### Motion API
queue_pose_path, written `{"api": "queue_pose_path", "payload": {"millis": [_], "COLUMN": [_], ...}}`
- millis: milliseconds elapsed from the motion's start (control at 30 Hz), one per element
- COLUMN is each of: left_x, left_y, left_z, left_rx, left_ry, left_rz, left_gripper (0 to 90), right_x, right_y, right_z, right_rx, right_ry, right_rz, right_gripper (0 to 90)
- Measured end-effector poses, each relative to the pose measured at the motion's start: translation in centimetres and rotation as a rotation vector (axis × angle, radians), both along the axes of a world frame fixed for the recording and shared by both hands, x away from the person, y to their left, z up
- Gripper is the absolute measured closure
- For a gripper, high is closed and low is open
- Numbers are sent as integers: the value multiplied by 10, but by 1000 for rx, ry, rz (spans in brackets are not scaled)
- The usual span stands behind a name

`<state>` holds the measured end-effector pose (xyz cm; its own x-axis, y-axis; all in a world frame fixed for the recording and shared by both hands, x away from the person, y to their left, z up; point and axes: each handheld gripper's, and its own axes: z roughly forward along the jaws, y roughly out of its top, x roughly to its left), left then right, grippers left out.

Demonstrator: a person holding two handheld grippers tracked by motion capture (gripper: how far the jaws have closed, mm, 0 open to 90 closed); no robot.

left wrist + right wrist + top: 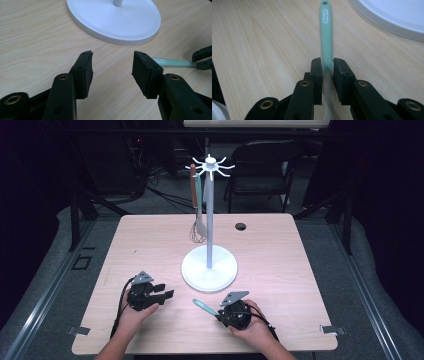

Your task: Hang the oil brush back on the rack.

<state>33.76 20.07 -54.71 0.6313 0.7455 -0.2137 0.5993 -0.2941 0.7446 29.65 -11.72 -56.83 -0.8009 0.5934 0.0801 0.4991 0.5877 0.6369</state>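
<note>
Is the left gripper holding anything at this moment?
No. In the left gripper view the left gripper has its jaws wide apart with only bare table between them.

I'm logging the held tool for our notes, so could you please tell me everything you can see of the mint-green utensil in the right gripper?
The mint-green utensil has a slim, flat, smooth handle that looks like plastic or silicone. Its far end has a small hanging hole and a white oval label with lettering too small to read. The right gripper is shut on it partway along; its working end is hidden behind the jaws. It points toward the white stand base, low over the wooden table.
</note>
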Motion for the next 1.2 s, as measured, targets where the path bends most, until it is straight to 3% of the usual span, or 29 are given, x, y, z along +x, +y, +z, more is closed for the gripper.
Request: {"api": "queue_pose_path", "payload": {"millis": [167, 633, 1200], "left_x": [-1, -2, -1], "left_y": [-5, -13, -15], "left_z": [-2, -5, -7], "left_rx": [12, -6, -15], "left_ry": [5, 17, 36], "left_rz": [-10, -46, -61], "left_gripper": [490, 495, 468], "right_x": [4, 12, 13], "right_y": [3, 18, 17], "right_z": [-2, -2, -1], "right_rx": [-3, -28, -28], "right_ry": [-3, -15, 4], "right_rz": [-9, 10, 18], "right_gripper": [776, 790, 810]}}
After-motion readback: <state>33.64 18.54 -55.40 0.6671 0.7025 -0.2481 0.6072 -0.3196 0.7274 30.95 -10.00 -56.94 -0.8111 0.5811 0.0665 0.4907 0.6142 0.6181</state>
